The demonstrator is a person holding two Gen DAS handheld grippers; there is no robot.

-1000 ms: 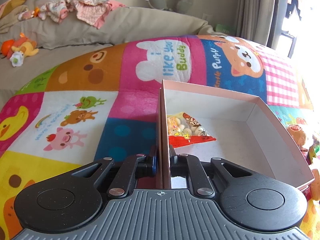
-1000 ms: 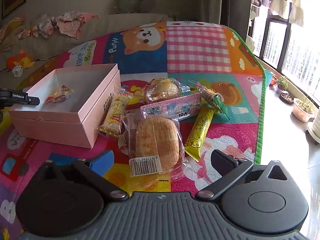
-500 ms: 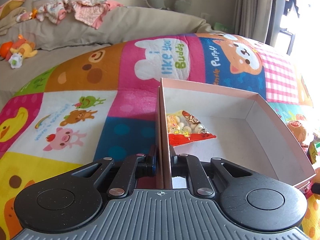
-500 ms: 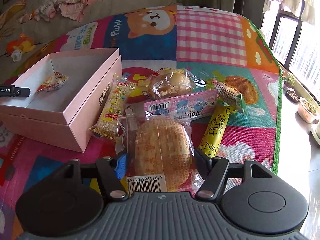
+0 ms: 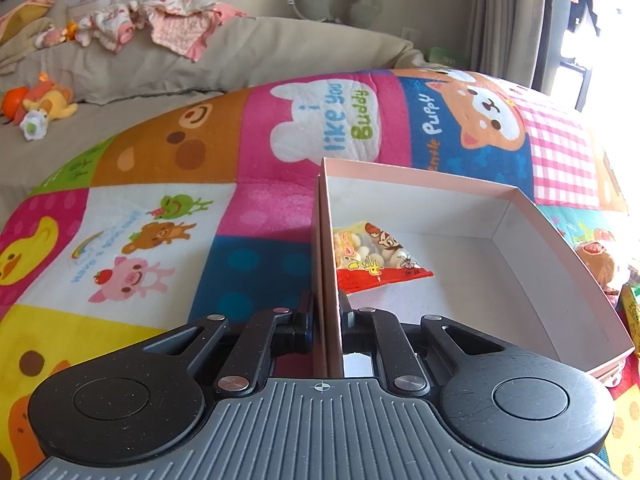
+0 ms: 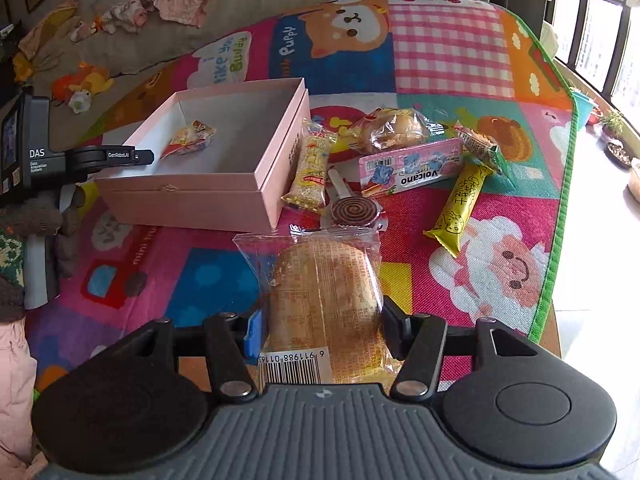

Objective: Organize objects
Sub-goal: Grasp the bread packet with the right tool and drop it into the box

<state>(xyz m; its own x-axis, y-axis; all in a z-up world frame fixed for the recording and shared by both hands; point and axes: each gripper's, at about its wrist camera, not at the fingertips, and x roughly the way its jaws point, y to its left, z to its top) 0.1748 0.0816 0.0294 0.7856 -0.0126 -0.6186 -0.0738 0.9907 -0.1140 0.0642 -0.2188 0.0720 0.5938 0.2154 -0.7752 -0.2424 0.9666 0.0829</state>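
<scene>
My left gripper (image 5: 327, 326) clamps the pink box (image 5: 516, 196) wall, hiding 1 snack packet (image 5: 378, 256) corner. My right gripper (image 6: 322, 326), jaws closing, grips the wrapped bun (image 6: 324, 300); its near end is cut off.

We see a matt pink card box (image 6: 224, 200), its inside plain white. The mat (image 6: 480, 240) looks like soft printed cloth, faintly quilted. The bread (image 6: 324, 300) sits in glossy, crinkled clear plastic film. Our claw (image 6: 324, 328) bodies look like matt black plastic, with shiny metal pins and a ribbed grey base.
</scene>
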